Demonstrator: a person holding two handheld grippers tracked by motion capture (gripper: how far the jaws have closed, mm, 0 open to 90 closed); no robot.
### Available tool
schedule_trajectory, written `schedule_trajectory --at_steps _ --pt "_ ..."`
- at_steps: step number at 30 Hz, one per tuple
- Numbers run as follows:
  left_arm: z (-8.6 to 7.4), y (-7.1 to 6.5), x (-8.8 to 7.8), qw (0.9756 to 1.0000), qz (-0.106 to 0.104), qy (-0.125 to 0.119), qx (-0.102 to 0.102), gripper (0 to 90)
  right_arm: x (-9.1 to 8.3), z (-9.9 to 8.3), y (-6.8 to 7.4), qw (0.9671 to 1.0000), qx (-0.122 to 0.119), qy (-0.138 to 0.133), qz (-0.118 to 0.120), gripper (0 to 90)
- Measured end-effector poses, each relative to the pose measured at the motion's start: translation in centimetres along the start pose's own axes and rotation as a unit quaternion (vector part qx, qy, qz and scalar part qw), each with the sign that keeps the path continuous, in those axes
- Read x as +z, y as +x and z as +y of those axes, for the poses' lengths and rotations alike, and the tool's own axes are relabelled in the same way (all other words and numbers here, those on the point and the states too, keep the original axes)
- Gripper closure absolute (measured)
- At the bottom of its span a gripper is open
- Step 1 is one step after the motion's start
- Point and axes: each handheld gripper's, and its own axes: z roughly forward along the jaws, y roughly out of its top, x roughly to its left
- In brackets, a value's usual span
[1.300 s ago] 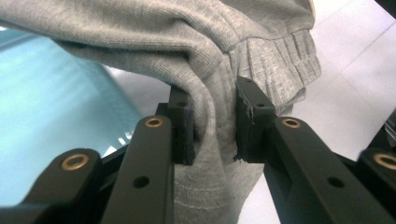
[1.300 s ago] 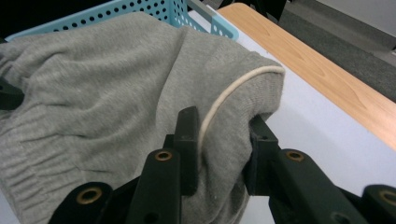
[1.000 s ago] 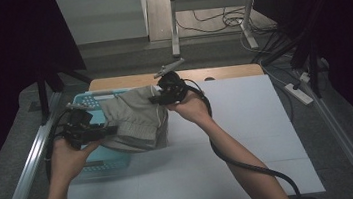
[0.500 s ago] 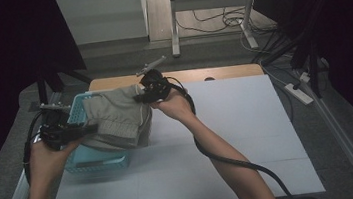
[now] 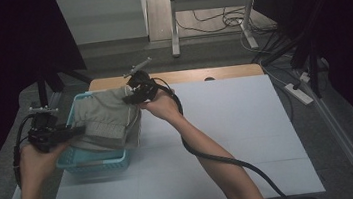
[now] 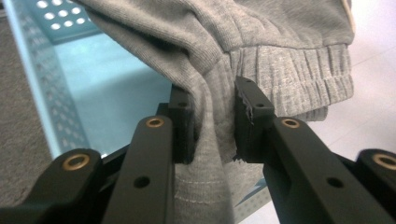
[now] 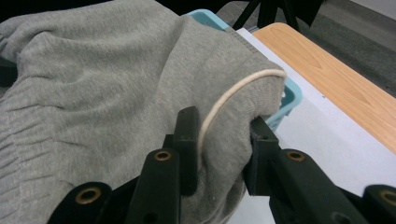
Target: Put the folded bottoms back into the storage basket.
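Observation:
A folded grey sweat garment [image 5: 106, 121] with a ribbed hem and a white drawstring hangs between my two grippers, over a light blue perforated basket [image 5: 93, 162] at the table's left edge. My left gripper [image 5: 75, 131] is shut on a bunched fold of the grey garment [image 6: 212, 121] at its near left side, above the basket's floor [image 6: 116, 88]. My right gripper [image 5: 131, 95] is shut on the far right corner of the garment [image 7: 229, 121], where the drawstring [image 7: 233, 93] loops around the fold. The garment's hem overhangs the basket's right rim.
The white table sheet [image 5: 227, 124] stretches to the right of the basket. A wooden strip [image 5: 211, 73] runs along the table's far edge. Metal rails flank both sides, and a power strip [image 5: 300, 93] lies on the floor at the right.
Both hands have carried the garment leftward and slightly down, from partly over the white sheet to over the blue basket. Both grips have held.

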Motion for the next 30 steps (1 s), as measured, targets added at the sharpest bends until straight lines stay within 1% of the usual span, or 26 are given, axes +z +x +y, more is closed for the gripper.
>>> schedule_trajectory --at_steps 1,8,12,16,17,19,20,21,24,27,29,30 --pt "-0.1 0.2 -0.1 1.0 0.001 0.0 -0.003 70.8 0.2 0.1 0.1 1.0 0.003 -0.001 0.001 70.9" --pt "-0.8 1.6 -0.5 0.9996 0.015 0.001 -0.023 71.1 2.0 0.7 0.6 1.0 -0.001 0.002 0.007 70.9" --pt "-1.1 2.4 -0.8 0.9992 0.022 0.001 -0.033 71.3 2.9 0.9 0.9 0.9999 0.002 0.004 0.011 70.8" --pt "-1.4 2.9 -0.9 0.9989 0.027 0.002 -0.039 71.4 3.6 1.2 1.1 0.9999 0.002 0.007 0.013 70.7" --pt "-1.5 3.0 -1.0 0.9987 0.031 0.003 -0.041 71.4 3.8 1.2 1.2 0.9999 0.003 0.003 0.013 70.7" --pt "-1.6 3.3 -1.1 0.998 0.042 0.005 -0.046 71.5 4.1 1.2 1.3 0.9999 0.003 0.004 0.016 70.6" --pt "-1.7 3.4 -1.1 0.9979 0.042 0.004 -0.049 71.5 4.3 1.1 1.4 0.9999 0.006 0.001 0.016 70.5" --pt "-1.8 3.5 -1.1 0.9979 0.04 0.005 -0.051 71.5 4.5 1.1 1.5 0.9999 0.004 0.002 0.015 70.5" --pt "-2.0 3.8 -0.9 0.9972 0.049 0.012 -0.055 71.6 5.0 1.0 1.7 0.9999 0.004 0.005 0.016 70.4" --pt "-2.1 3.9 -0.7 0.9971 0.048 0.015 -0.057 71.6 5.5 0.9 1.8 0.9999 0.003 0.008 0.014 70.4" --pt "-2.3 4.2 -0.1 0.9972 0.04 0.017 -0.061 71.5 6.0 0.7 1.8 0.9998 -0.006 0.016 0.008 70.2" --pt "-2.3 4.2 0.2 0.9971 0.04 0.019 -0.062 71.5 6.2 0.5 1.8 0.9998 -0.008 0.015 0.005 70.2"
